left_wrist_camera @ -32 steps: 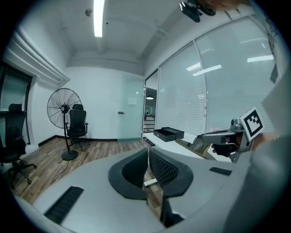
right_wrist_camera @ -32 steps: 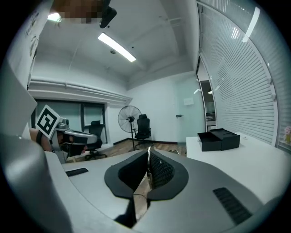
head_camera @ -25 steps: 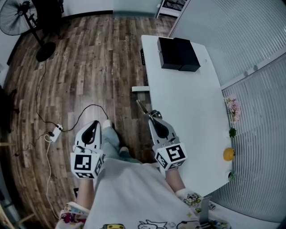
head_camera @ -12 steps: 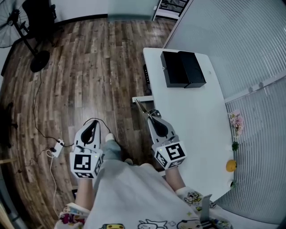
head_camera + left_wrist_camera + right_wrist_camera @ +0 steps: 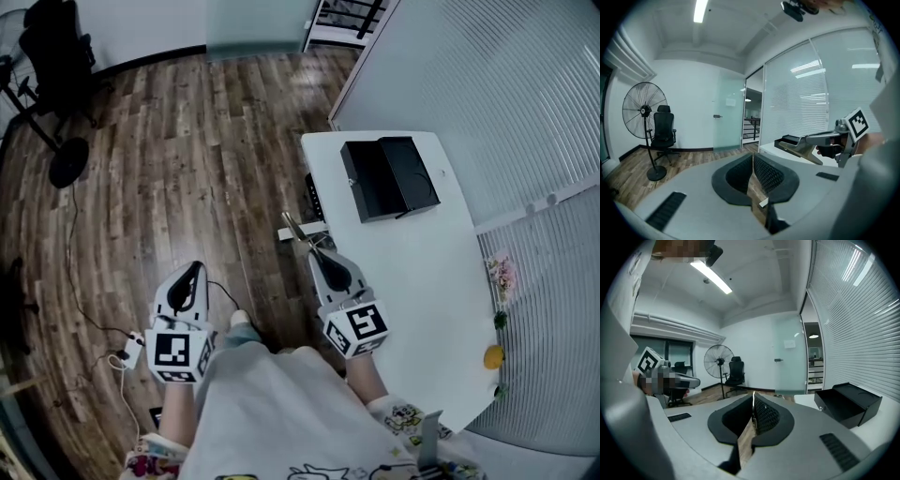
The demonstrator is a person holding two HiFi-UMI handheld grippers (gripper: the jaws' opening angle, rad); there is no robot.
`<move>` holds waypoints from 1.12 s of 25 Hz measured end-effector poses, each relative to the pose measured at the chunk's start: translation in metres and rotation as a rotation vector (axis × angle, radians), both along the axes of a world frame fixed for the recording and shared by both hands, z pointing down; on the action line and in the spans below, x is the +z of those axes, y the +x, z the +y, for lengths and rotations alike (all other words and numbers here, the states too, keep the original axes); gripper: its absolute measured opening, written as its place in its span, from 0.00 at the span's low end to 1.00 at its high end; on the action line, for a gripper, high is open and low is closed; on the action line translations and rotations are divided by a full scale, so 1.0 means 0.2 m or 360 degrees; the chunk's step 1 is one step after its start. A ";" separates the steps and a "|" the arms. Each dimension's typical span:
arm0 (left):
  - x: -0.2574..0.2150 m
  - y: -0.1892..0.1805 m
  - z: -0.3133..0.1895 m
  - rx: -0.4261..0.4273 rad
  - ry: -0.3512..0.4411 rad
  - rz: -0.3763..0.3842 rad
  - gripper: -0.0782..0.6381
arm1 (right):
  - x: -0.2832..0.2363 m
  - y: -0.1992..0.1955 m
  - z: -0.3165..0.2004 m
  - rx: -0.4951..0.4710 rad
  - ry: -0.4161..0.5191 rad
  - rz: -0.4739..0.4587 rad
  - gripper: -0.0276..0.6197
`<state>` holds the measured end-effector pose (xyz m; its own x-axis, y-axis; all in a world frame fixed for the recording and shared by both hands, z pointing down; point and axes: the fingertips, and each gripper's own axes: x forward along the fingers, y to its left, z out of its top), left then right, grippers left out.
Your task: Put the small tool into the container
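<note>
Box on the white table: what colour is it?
The box is plain black all over. It shows best in the head view.

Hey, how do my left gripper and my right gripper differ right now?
The right gripper is shut on the small tool, which juts out ahead; the left gripper is shut on nothing. The right gripper is at the edge of the white table; the left gripper is over the wooden floor. Both point forward, jaws closed.

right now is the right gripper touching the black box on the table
Apart. The head view shows bare white table between the right gripper and the black box farther along it.
</note>
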<state>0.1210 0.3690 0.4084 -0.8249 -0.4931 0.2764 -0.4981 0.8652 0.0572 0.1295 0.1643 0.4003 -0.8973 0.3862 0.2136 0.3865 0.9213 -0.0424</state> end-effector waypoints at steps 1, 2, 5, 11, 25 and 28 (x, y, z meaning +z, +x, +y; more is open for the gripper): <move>0.00 -0.04 0.01 0.0006 -0.0001 0.0000 0.13 | 0.00 -0.03 0.00 0.0013 0.0002 0.0003 0.05; 0.01 -0.07 0.03 0.0012 -0.0005 0.0000 0.13 | 0.01 -0.06 0.01 0.0027 0.0002 0.0007 0.05; 0.02 -0.15 0.09 0.0021 -0.0014 -0.0005 0.13 | 0.04 -0.13 0.03 0.0062 0.0007 0.0021 0.05; 0.07 -0.22 0.17 0.0036 0.0002 0.0042 0.13 | 0.06 -0.22 0.10 0.0084 0.0030 0.0052 0.05; 0.11 -0.52 0.09 0.0072 0.0022 0.0059 0.13 | 0.11 -0.50 0.03 0.0112 0.0038 0.0091 0.05; 0.11 -0.66 0.04 0.0109 -0.0004 0.0059 0.12 | 0.13 -0.63 -0.05 0.0165 0.0017 0.0089 0.05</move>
<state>-0.0110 0.3765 0.4311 -0.7786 -0.5473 0.3071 -0.5536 0.8294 0.0746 0.0039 0.1550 0.4260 -0.9190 0.2892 0.2679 0.2861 0.9568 -0.0514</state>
